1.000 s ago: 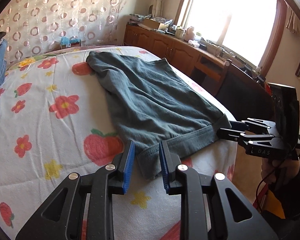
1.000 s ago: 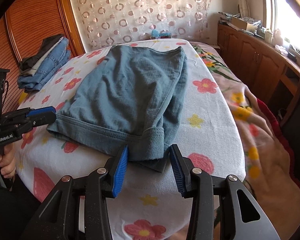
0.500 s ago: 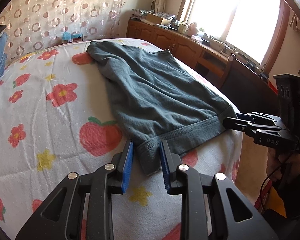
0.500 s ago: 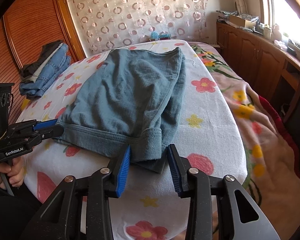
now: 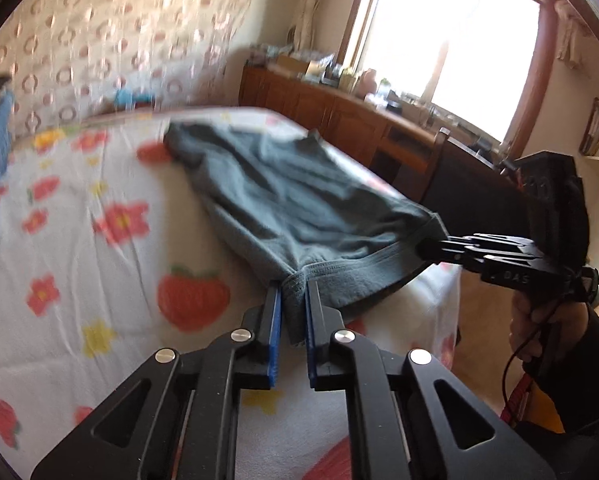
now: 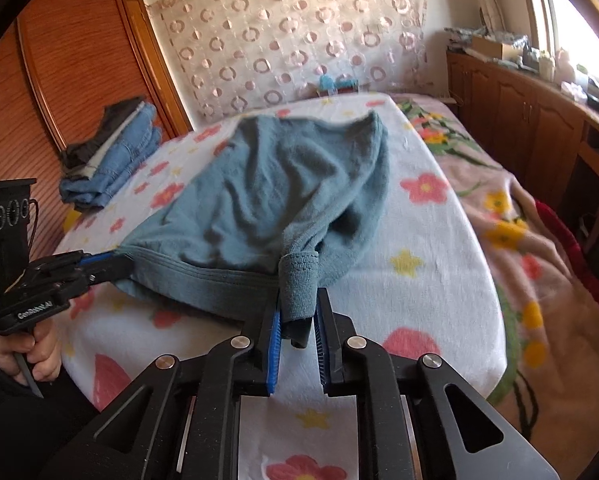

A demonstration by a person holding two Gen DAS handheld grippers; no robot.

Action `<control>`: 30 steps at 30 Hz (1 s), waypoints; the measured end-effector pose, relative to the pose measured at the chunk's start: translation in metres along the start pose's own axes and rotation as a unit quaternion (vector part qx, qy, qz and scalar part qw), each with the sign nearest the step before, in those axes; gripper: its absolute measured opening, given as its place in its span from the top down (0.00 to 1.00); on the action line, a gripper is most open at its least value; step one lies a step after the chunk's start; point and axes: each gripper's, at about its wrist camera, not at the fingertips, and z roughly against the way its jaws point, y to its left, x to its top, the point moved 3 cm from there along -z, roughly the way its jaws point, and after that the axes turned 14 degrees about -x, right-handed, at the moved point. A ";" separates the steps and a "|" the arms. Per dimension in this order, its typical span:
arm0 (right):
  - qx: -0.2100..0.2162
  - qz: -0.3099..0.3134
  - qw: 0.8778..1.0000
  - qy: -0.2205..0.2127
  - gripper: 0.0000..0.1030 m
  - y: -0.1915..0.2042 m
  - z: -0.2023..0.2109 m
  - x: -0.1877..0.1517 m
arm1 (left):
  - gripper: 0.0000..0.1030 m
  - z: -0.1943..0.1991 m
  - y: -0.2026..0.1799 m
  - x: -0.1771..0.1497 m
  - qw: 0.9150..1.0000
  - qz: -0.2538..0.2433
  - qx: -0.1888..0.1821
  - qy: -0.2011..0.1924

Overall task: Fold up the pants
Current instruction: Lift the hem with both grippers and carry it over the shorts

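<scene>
Left wrist view is motion-blurred over the bedsheet (image 5: 79, 240) and far wall; print detail is soft. The far end of the pants (image 5: 283, 196) is blurred too, so its exact edge is hard to make out. The underside of the lifted hem is hidden in both views.

Pants: grey-blue, on the flowered sheet. Near hem is raised off the bed, far end rests on the sheet near the patterned curtain (image 6: 291, 36).

Left gripper (image 5: 292, 312): blue pads closed on one corner of the ribbed hem, fabric bunched between them. Right gripper (image 6: 297, 320): pads clamped on the opposite hem corner, a rolled cuff of cloth standing up between the fingers. The hem band spans taut between the two grippers.

Long axis runs from the grippers away toward the curtain; the held hem lies crosswise to it.

Stack of folded jeans (image 6: 111, 152) sits at the bed's far left, well apart from the pants.
</scene>
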 end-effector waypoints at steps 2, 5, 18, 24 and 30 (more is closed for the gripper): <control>-0.002 0.005 1.000 -0.017 0.85 0.003 0.009 0.008 | 0.90 0.010 -0.004 0.011 1.000 -0.010 0.002 -0.011; 0.001 0.014 0.999 -0.046 0.85 0.009 0.024 0.025 | 0.90 0.028 -0.008 0.029 0.999 -0.023 0.007 -0.034; 0.039 0.064 0.982 -0.171 0.86 0.053 0.100 0.099 | 0.91 0.114 -0.024 0.098 0.988 -0.073 0.034 -0.132; 0.056 0.078 0.977 -0.191 0.85 0.064 0.113 0.102 | 0.91 0.136 -0.022 0.105 0.984 -0.081 0.046 -0.155; 0.072 0.092 0.973 -0.198 0.86 0.059 0.099 0.113 | 0.91 0.152 -0.012 0.113 0.980 -0.086 0.064 -0.170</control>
